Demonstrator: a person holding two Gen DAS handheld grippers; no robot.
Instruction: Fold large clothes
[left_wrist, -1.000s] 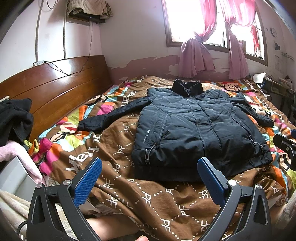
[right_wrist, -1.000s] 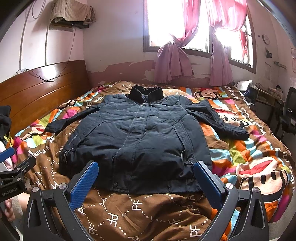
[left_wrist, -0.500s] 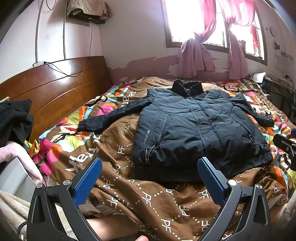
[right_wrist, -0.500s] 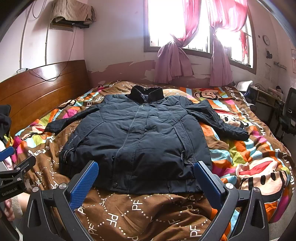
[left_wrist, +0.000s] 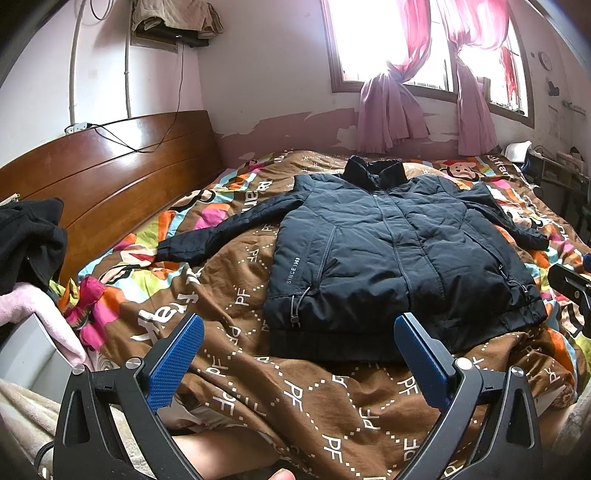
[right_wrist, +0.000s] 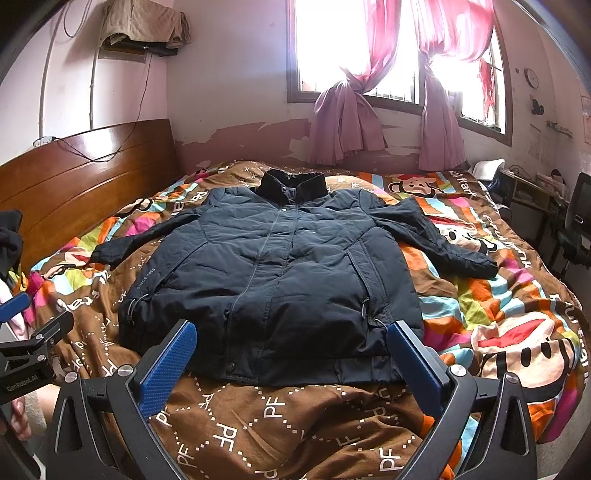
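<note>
A dark navy padded jacket lies flat and zipped on the bed, collar toward the window, both sleeves spread out; it also shows in the right wrist view. My left gripper is open and empty, held just short of the jacket's hem at its left half. My right gripper is open and empty, hovering at the hem's middle. The left sleeve reaches toward the headboard, the right sleeve toward the bed's right side.
The bed has a brown and multicoloured cartoon duvet. A wooden headboard runs along the left. Dark and pink clothes pile at the near left. A desk and chair stand at the right. Pink curtains hang behind.
</note>
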